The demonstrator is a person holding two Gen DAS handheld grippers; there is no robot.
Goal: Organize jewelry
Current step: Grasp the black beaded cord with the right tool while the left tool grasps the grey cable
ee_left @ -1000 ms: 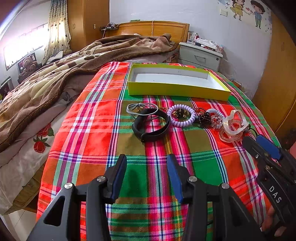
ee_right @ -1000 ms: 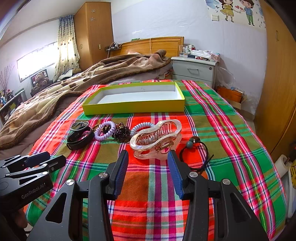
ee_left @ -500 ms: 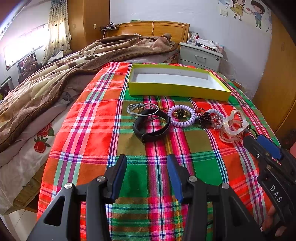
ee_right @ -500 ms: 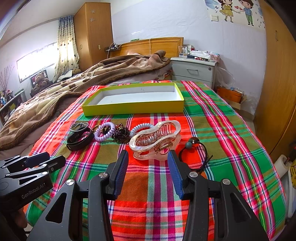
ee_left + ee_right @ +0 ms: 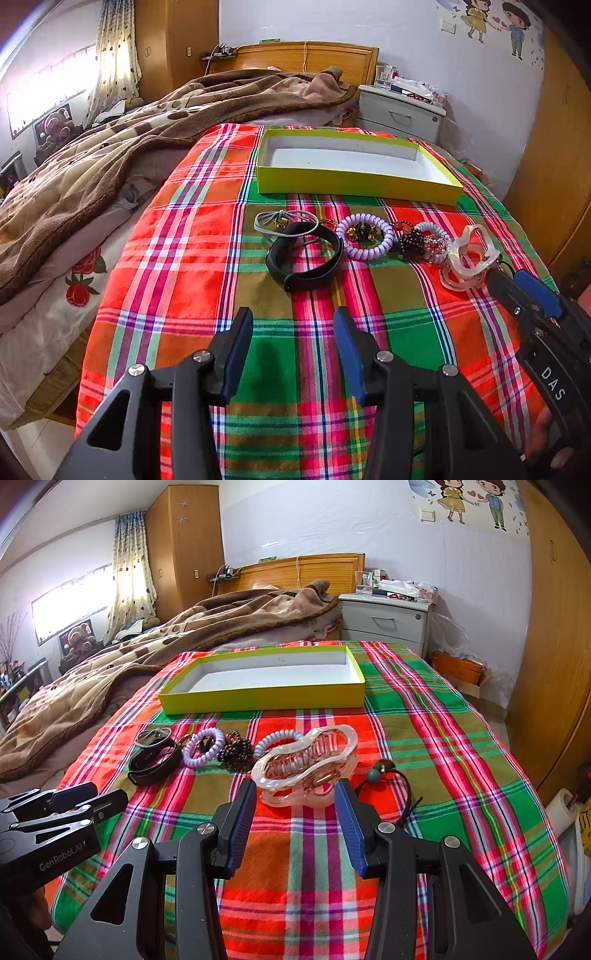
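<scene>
I work over a bed (image 5: 424, 716) covered with a red and green checked cloth (image 5: 192, 258); a brown blanket (image 5: 110, 147) is heaped along its left side, and a wooden headboard (image 5: 306, 568), a grey nightstand (image 5: 384, 622) and a wardrobe (image 5: 184, 546) stand beyond. A shallow yellow box (image 5: 266, 698), white inside, lies across the middle of the bed, long side crosswise. The jewelry lies in a crosswise row just on the near side of it: a black band (image 5: 304, 258), a lilac coil ring (image 5: 365, 236), a dark bead cluster (image 5: 236, 753), a clear hair clip (image 5: 306, 764) and a black cord with a blue bead (image 5: 388, 775). The clip's long axis runs up to the right. Small pieces inside the coil ring are too tangled to make out. My right gripper (image 5: 295, 808) stands open, its tips just short of the clip. My left gripper (image 5: 293, 343) is open too, over bare cloth near the band.
</scene>
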